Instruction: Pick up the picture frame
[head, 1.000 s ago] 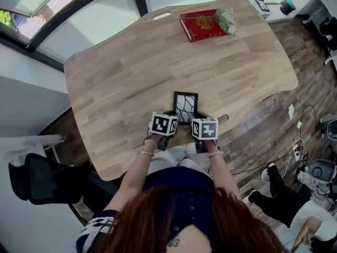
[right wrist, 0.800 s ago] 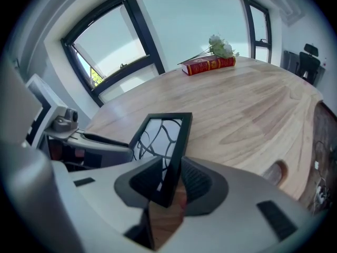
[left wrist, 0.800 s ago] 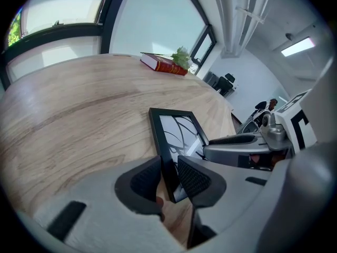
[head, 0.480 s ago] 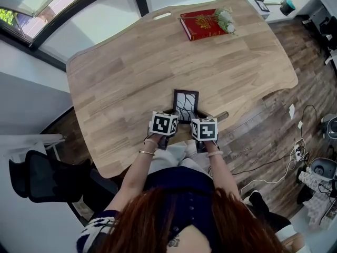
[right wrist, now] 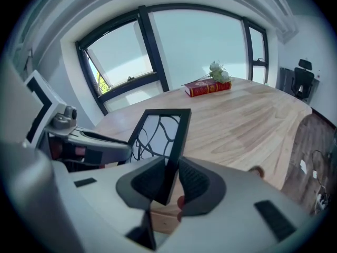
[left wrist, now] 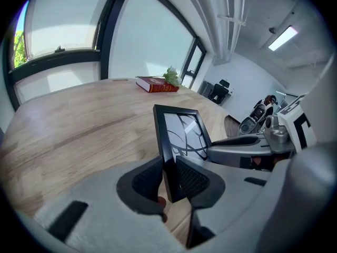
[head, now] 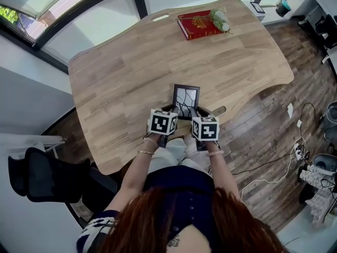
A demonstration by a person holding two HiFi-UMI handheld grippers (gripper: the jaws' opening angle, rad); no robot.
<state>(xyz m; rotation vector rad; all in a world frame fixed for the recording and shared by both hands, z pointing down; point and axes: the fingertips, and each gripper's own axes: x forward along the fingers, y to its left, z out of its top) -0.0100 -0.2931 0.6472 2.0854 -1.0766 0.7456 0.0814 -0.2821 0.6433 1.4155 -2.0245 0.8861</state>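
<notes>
Head view: you are holding the black picture frame (head: 186,100) tilted at the wooden table's (head: 121,78) near edge, with the left gripper (head: 171,114) and right gripper (head: 200,115) at its lower corners.

Left gripper view: the jaws, having just been closing, are clamping the frame's left edge.

Right gripper view: the jaws, likewise just closing, are clamping its right edge.

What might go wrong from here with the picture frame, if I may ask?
The left gripper and right gripper, whose jaws have just been closing, each pinch only a lower side edge of the picture frame, so it may slip or tip. It is held at the table edge, so a drop could hit the floor.
</notes>
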